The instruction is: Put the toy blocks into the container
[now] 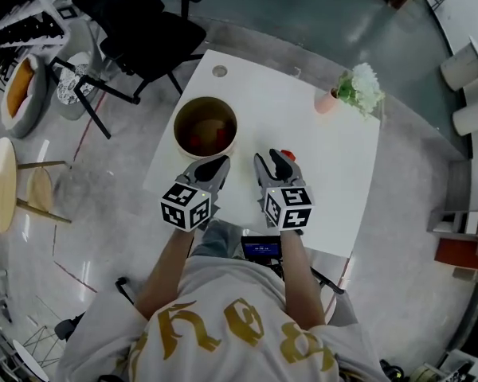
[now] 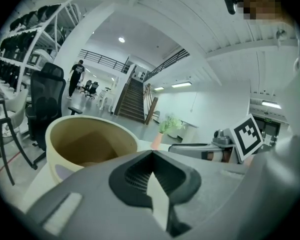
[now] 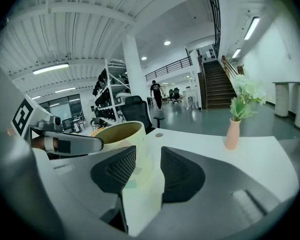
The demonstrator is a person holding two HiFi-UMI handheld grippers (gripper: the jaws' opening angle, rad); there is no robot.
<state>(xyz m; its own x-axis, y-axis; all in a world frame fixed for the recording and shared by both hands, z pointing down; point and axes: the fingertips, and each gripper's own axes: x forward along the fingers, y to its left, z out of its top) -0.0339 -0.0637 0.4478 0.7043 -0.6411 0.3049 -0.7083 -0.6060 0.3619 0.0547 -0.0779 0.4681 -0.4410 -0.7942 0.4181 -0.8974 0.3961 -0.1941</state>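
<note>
At tabletop point(image 1: 319, 173) near edge, both my tools just beside container point(image 1: 205, 99).
- Left tool point(image 1: 221, 162): jaws together, empty.
- Right tool point(image 1: 268, 159): jaws apart, empty; red block point(image 1: 287, 155) just beside tip.
- Step: likely reaching for block.
- Next: straddle block, close, carry to container.
- Count: one loose block, one container; blocks inside uncountable.

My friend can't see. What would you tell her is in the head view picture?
Seen from above, a person at a white table holds a gripper in each hand: the left gripper shut near a round container, the right gripper open by a small red block. A vase of flowers stands at the far corner.
</note>
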